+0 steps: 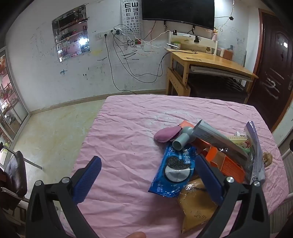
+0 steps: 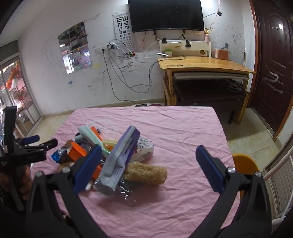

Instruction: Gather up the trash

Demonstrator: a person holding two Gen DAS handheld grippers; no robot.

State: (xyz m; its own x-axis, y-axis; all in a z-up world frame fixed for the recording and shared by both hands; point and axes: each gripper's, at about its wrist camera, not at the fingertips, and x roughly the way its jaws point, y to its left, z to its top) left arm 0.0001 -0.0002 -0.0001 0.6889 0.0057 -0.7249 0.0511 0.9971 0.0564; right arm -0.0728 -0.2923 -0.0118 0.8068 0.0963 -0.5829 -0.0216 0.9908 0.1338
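Observation:
A heap of trash lies on the pink tablecloth (image 1: pixel 124 139). In the left wrist view it holds a blue cookie wrapper (image 1: pixel 172 170), a grey-green tube (image 1: pixel 207 135), an orange carton (image 1: pixel 225 161), a tan pouch (image 1: pixel 196 203), a purple pad (image 1: pixel 164 135) and a lilac packet (image 1: pixel 256 152). My left gripper (image 1: pixel 148 175) is open and empty, its right finger over the heap's near edge. In the right wrist view the lilac packet (image 2: pixel 119 161) leans on a tan loofah roll (image 2: pixel 146 173). My right gripper (image 2: pixel 148 168) is open and empty, straddling the heap's right side. The left gripper (image 2: pixel 36 144) shows at the left.
The tablecloth (image 2: pixel 174 128) covers the whole table. A wooden desk (image 2: pixel 203 65) stands at the back wall under a dark screen (image 2: pixel 165 15). A brown door (image 2: pixel 274 64) is at the right. A yellow disc (image 2: pixel 244 161) and a white radiator (image 2: pixel 282 179) sit past the table's right edge. A chair (image 1: pixel 12 175) stands left.

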